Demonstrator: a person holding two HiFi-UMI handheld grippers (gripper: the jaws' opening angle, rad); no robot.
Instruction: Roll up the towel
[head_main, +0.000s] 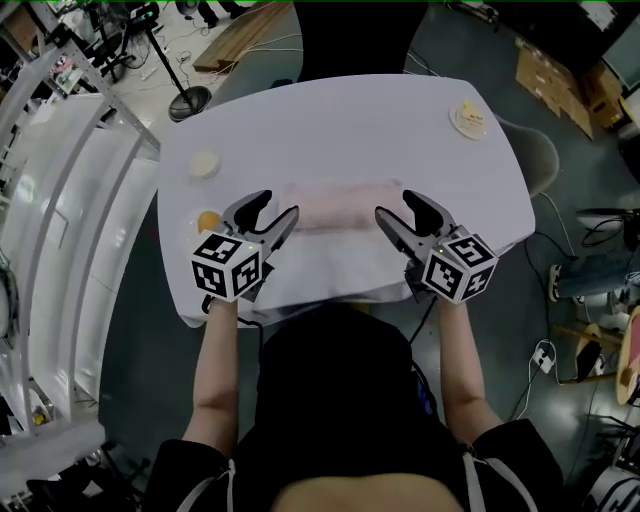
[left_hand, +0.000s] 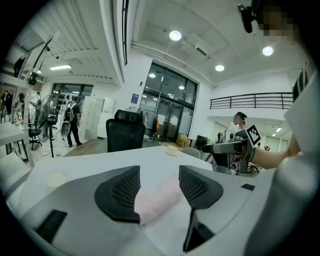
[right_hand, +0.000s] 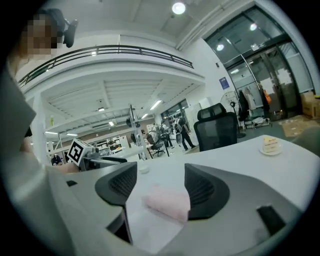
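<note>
White surface, rounded top, fills the middle. Pink towel sits at its centre, long axis 9-to-3. It reads as a finished roll: one thick tube, no flat tail that I can see.

Left gripper is at the towel's 8 o'clock end and right gripper at its 4 o'clock end, both angled inward toward 12. Jaws wide on both, nothing clamped. Each gripper view shows a towel end framed in the gap, pads clear of the cloth. Both look lifted off the surface, not resting on it.

Small stuff: plate with a bit of food at 1 o'clock near the far corner, pale disc at 10, orange disc at 9, just beside the left gripper.

My read: rolling step is done, or at final tidy. Next move, if any: check the roll doesn't spring open and square the ends with a light pinch. Otherwise pull clear without snagging the cloth.
</note>
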